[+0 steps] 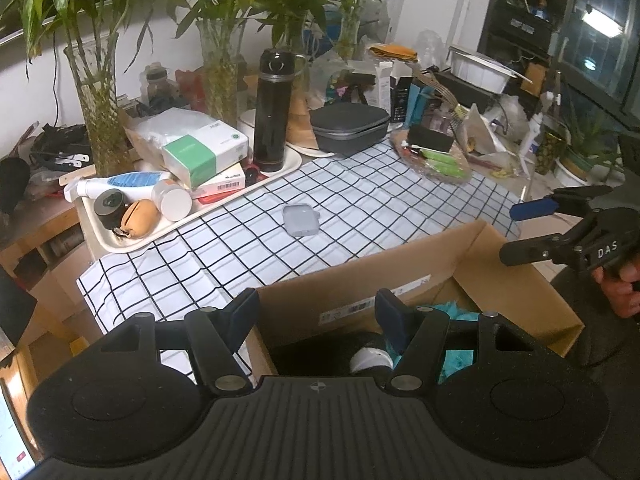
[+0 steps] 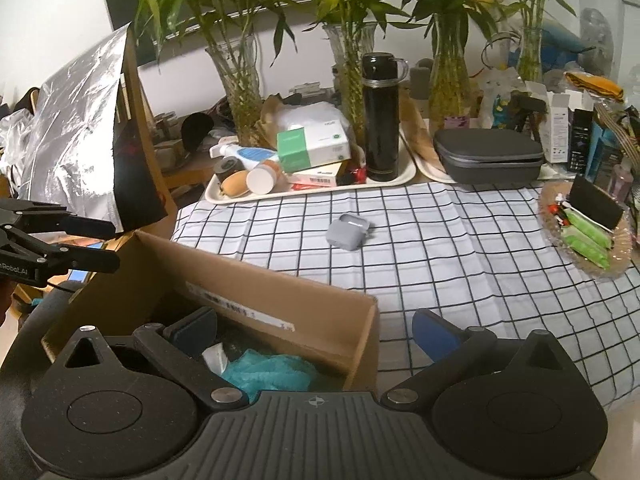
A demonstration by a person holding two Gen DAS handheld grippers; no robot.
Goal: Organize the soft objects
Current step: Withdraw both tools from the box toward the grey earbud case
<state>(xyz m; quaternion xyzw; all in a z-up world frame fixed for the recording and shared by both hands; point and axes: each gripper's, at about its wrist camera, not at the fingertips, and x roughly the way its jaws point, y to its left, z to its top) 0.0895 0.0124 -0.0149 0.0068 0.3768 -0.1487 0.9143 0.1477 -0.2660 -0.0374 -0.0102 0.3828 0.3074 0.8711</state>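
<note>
An open cardboard box (image 1: 472, 256) (image 2: 260, 296) stands at the near edge of the checked tablecloth (image 1: 360, 208) (image 2: 460, 248). Inside lie a teal fluffy soft thing (image 1: 460, 354) (image 2: 272, 372), a white item (image 1: 370, 358) and something black. A grey soft earbud case (image 1: 299, 220) (image 2: 347, 232) lies on the cloth beyond the box. My left gripper (image 1: 316, 312) is open and empty over the box's left wall. My right gripper (image 2: 316, 332) is open and empty over the box's right wall; it also shows in the left wrist view (image 1: 516, 232).
A cream tray (image 1: 160, 236) (image 2: 312, 192) holds a black flask (image 1: 274, 112) (image 2: 380, 116), boxes, bottles and a tan pouch (image 1: 140, 218). A grey zip case (image 1: 350, 126) (image 2: 488, 156), glass vases with plants (image 1: 100, 112) and a dish of green packets (image 2: 588, 236) ring the cloth.
</note>
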